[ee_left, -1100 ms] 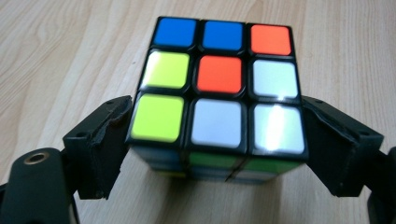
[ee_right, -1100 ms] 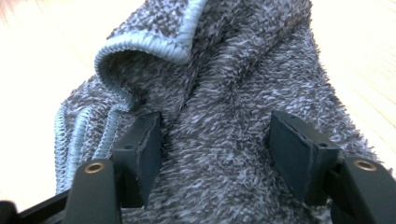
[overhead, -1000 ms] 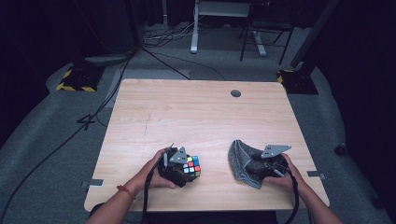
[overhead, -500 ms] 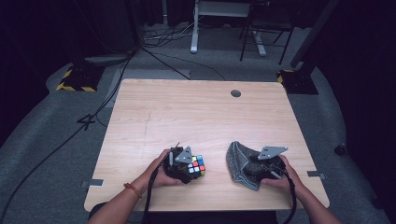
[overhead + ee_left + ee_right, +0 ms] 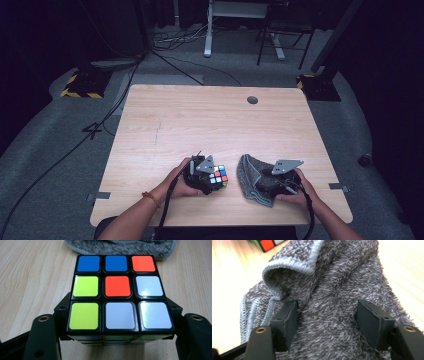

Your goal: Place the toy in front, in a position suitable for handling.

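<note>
The left gripper pinches the cube at the table's six o'clock edge, while the right gripper's spread jaws straddle the cloth at the cube's three o'clock.

Both hands low at the near edge, forearms angled in.
Left gripper has just clamped its jaws tight; right gripper holds its jaws spread wide, pointing inward.

Cube's underside behind gripper
</note>
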Action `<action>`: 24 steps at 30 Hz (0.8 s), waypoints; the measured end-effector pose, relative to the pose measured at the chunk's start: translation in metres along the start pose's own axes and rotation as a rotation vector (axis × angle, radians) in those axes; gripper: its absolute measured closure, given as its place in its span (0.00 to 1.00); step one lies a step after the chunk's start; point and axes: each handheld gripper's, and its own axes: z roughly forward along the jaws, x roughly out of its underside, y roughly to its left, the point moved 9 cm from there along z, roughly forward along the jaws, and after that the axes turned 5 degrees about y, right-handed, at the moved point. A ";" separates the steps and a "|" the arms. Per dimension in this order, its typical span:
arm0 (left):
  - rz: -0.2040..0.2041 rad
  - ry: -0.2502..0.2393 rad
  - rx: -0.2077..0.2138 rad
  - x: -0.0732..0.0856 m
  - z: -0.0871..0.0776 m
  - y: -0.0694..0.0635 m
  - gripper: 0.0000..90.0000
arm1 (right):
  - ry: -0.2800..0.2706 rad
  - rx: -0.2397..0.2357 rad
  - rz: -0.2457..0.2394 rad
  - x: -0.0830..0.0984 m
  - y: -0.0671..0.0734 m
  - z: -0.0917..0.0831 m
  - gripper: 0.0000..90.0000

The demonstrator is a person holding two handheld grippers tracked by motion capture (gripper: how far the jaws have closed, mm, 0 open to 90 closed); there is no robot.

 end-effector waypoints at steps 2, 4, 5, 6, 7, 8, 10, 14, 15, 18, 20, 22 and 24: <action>0.013 0.003 0.006 -0.002 0.002 0.000 0.37 | -0.002 -0.009 -0.005 -0.002 0.004 0.002 0.38; 0.011 0.004 0.008 -0.002 0.002 -0.001 0.37 | 0.001 -0.017 -0.014 -0.003 0.006 0.002 0.38; 0.010 0.005 0.008 -0.002 0.002 -0.001 0.37 | 0.000 -0.031 -0.028 -0.004 0.010 0.003 0.38; 0.012 0.008 0.005 -0.002 0.002 -0.001 0.37 | 0.007 -0.049 -0.048 -0.005 0.016 0.004 0.37; 0.014 0.012 0.004 -0.001 0.002 -0.001 0.37 | 0.011 -0.060 -0.061 -0.006 0.020 0.004 0.37; 0.018 0.020 0.001 -0.001 0.003 -0.002 0.36 | 0.018 -0.061 -0.067 -0.006 0.021 0.004 0.36; 0.024 0.048 0.004 0.003 0.007 -0.004 0.29 | 0.028 -0.067 -0.081 -0.005 0.024 0.004 0.36; 0.010 0.068 0.016 0.005 0.012 -0.006 0.21 | 0.032 -0.068 -0.083 -0.002 0.027 0.002 0.37; 0.018 0.062 0.012 0.003 0.012 -0.007 0.21 | 0.032 -0.068 -0.083 -0.002 0.027 0.002 0.37; 0.012 0.038 0.009 0.001 0.010 -0.007 0.20 | 0.030 -0.056 -0.068 0.001 0.027 -0.002 0.45; 0.009 0.047 0.002 0.003 0.011 -0.005 0.21 | 0.026 -0.054 -0.063 0.003 0.028 -0.005 0.51; -0.010 0.049 0.015 0.005 0.011 -0.005 0.26 | 0.019 -0.045 -0.056 0.006 0.027 -0.008 0.64; -0.012 0.051 0.008 0.006 0.009 -0.005 0.31 | 0.010 -0.043 -0.059 0.006 0.025 -0.009 0.75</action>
